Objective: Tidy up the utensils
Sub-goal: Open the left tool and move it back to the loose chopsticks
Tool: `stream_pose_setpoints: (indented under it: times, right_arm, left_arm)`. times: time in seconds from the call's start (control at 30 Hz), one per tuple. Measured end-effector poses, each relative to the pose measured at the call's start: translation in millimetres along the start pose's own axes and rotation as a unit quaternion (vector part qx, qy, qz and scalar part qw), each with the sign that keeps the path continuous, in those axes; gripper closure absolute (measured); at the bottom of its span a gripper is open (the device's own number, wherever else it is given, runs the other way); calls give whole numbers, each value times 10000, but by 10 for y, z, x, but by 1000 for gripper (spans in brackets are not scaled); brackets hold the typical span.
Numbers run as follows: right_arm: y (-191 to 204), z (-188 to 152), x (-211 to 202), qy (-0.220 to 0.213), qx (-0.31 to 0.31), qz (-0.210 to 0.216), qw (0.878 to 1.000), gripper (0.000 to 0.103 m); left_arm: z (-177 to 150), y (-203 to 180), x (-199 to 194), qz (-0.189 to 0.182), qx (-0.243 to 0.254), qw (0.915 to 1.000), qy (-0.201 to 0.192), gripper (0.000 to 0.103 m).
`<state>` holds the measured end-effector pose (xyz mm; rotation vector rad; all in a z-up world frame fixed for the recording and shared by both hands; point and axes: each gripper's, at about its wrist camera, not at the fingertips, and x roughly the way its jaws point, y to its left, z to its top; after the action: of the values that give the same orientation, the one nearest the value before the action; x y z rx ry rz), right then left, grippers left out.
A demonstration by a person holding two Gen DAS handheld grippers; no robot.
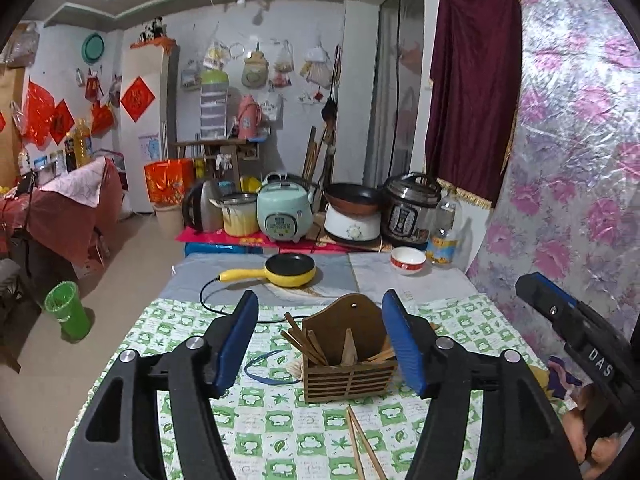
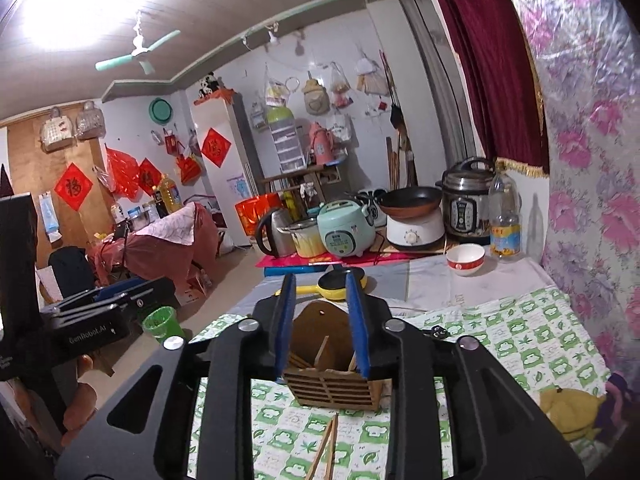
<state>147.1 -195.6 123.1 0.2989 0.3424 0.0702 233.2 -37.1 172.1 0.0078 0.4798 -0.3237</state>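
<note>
The wooden utensil holder [image 1: 347, 364] stands upright on my green-and-white checked cloth [image 1: 280, 432], its slatted front toward me and its tall arched back panel, pierced by 1 hole, behind. Chopsticks [image 1: 302, 340] lean out of its left side, more sticks poke up on the right. 2 loose chopsticks [image 1: 362, 440] lie on the cloth just in front, tips nearly meeting near its base.

A brown wooden holder [image 1: 347, 364] stands on a green-and-white leaf-patterned cloth [image 1: 280, 432], beyond it a yellow pan [image 1: 290, 270] with black inside, a white bowl [image 1: 408, 260] with red band, and pink-flowered wall covering [image 1: 580, 160].
</note>
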Motion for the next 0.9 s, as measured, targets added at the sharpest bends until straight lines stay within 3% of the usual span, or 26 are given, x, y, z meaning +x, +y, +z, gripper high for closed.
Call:
stream_pose_setpoints:
  times: [0.23,0.47,0.73,0.9]
  right_arm:
    - [192,-115,-530,-347,-181,-21,9992,64]
    - [238,-384,-968,-635,-221,-234,9975,52]
    - [209,-777,-1117,-442,-317,-566,9969,44]
    - [119,-1017,-1044,-172,-278,-739,9967,39]
  left_arm:
    - [-166,-136,-500,136,152,9991,-372,33]
    - [-538,-163,-826,408,100,9973,-600,28]
    - [-990,-83,-959,666,-81,9965,-493,9]
    - [-1193,-65,-924,783,-74,9962,-375,6]
